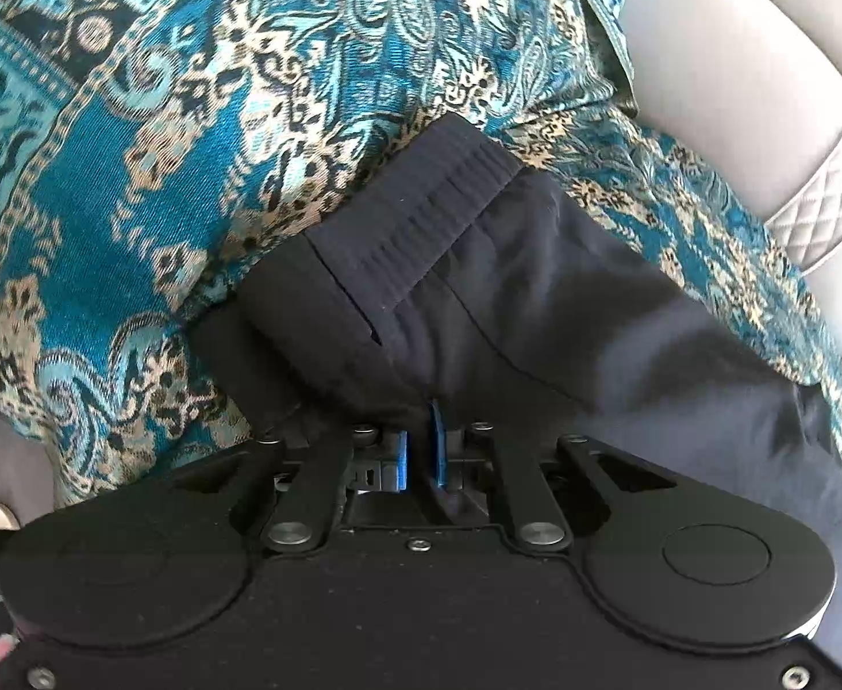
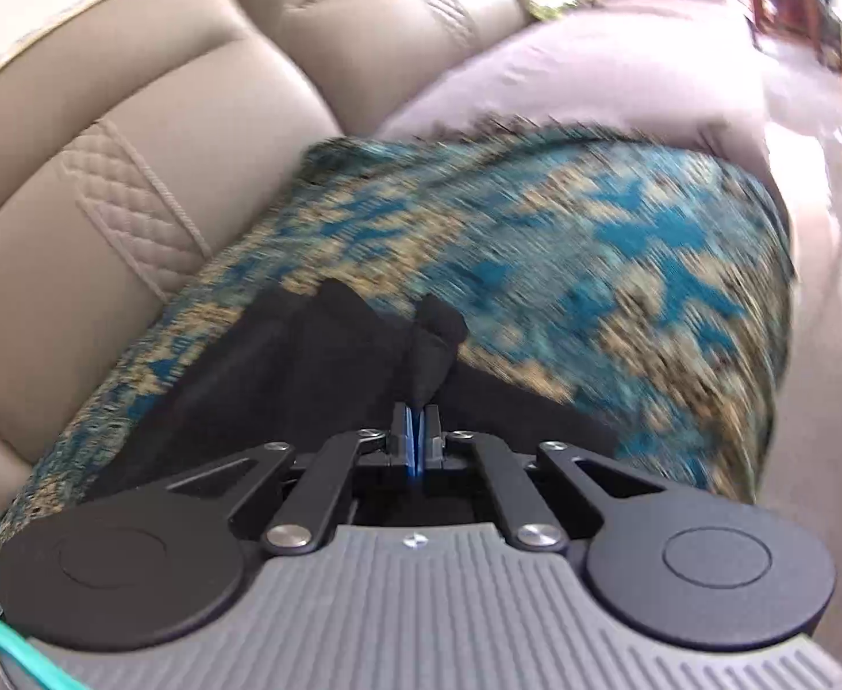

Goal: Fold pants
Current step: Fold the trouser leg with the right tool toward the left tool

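Left wrist view: the left gripper (image 1: pixel 419 443) sits at lower centre, jaws drawn narrow and clamped on a fold of the dark pants (image 1: pixel 478 299); the cloth runs down between the blue pads (image 1: pixel 401 454). The pants fill the centre and lower right of the frame. Their ribbed waistband (image 1: pixel 421 207) lies at centre, its upper edge slanting up to the right, with a pocket slit just below and left of it. The garment rests on a teal patterned throw (image 1: pixel 202 115), which covers the upper left and centre. The throw's right edge falls along the beige sofa (image 1: pixel 737 86) at upper right; a quilted panel shows at the right edge. Bare throw lies open above and left of the waistband.

Right wrist view: heavily motion-blurred. The right gripper (image 2: pixel 418 437) at lower centre has its jaws closed tight on a bunched end of the pants (image 2: pixel 329 356), with a tuft of cloth standing above the pads. The pants spread to the lower left of centre. The throw (image 2: pixel 593 241) stretches across the middle; its far edge meets a pale cushion (image 2: pixel 564 75) at upper right. Sofa backrests (image 2: pixel 133 115) occupy the upper left. Floor (image 2: pixel 811 402) shows along the right edge, beyond the throw's drop.
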